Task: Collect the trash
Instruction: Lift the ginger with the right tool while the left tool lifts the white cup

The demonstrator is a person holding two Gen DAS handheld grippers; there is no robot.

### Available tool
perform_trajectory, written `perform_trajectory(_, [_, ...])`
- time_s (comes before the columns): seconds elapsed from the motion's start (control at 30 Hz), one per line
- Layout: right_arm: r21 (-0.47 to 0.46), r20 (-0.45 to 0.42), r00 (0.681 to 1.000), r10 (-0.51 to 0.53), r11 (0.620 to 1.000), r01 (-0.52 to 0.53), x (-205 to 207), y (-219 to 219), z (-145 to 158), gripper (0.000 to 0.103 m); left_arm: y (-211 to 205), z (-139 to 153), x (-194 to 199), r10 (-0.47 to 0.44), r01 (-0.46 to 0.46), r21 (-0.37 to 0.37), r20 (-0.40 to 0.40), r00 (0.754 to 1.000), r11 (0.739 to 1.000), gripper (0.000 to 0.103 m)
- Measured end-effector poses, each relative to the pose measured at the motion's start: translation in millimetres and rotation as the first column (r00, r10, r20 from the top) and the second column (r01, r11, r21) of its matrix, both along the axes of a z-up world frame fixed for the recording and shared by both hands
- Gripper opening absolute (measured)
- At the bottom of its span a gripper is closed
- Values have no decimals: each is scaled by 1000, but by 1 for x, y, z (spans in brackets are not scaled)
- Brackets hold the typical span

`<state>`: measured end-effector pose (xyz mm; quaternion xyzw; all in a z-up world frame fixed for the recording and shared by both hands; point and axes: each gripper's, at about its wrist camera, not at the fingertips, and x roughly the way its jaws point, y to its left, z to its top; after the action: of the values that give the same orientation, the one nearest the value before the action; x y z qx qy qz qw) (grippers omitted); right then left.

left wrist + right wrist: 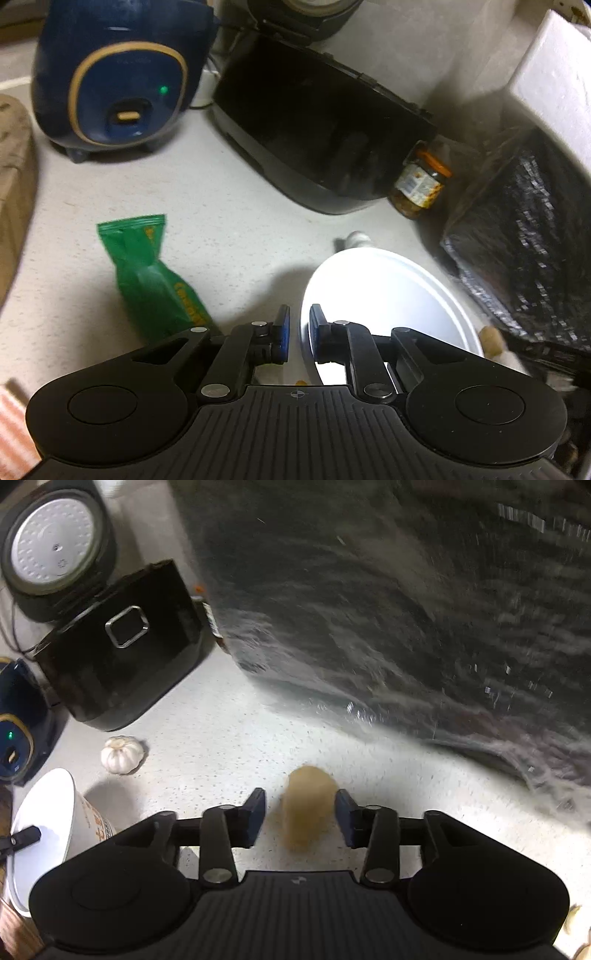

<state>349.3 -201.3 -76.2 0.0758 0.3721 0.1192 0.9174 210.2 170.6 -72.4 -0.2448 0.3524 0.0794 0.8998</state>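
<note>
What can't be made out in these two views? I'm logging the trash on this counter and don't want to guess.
- Tan lump between the right tool fingers: motion-blurred in the right wrist view, so its identity and any contact are unclear.
- Black bag: smeared and cut off by the frame edges; contents hidden.
- White bowl gripped at the rim by the left tool: the tool body hides its near part.
- Green wrapper: print blurred.
</note>
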Motion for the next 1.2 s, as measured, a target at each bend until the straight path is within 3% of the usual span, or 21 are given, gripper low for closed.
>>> perform_trajectory(0.17, [-142, 127, 992, 11, 990, 8, -27, 18, 12, 62, -2, -1, -2, 8, -8, 4, -42, 999, 1000, 15])
perform_trajectory(0.33, [-222, 161, 987, -9, 974, 45, -48, 26, 1, 69, -2, -7, -3, 0, 0, -9, -60, 998, 1000, 15])
perform_trajectory(0.43, [-193, 153, 988, -22, 980, 52, -57, 24, -9, 69, -1, -9, -4, 1, -3, -24, -58, 998, 1000, 14])
perform_trajectory(0.6, [-33, 194, 979, -66, 997, 73, -78, 12, -20, 69, 1, -8, -10, 0, -2, -50, -31, 1000, 999, 13])
perform_trajectory(0.7, [-17, 212, 975, -63, 998, 68, -84, 12, -25, 69, 1, -7, -12, -4, 2, -45, -27, 1000, 999, 12])
perform_trajectory(0.87, [-29, 194, 980, -43, 998, 49, -66, 23, -28, 69, 4, -9, -17, 10, -11, -51, -23, 1000, 999, 12])
perform_trajectory(1.0, [4, 166, 984, -70, 998, 70, -26, 35, -26, 69, 5, -9, -19, 16, -17, -48, -20, 1000, 999, 12])
perform_trajectory(1.07, [-15, 118, 989, -86, 996, 89, -6, 43, -30, 67, 7, -11, -22, 25, -26, -55, -20, 1000, 998, 12])
perform_trajectory(1.13, [-47, 106, 989, -107, 993, 112, 2, 48, -34, 46, 10, -11, -24, 34, -35, -59, -19, 999, 998, 12])
perform_trajectory(1.2, [-69, 106, 988, -111, 991, 119, 5, 49, -35, 43, 12, -12, -26, 38, -39, -61, -11, 999, 997, 12])
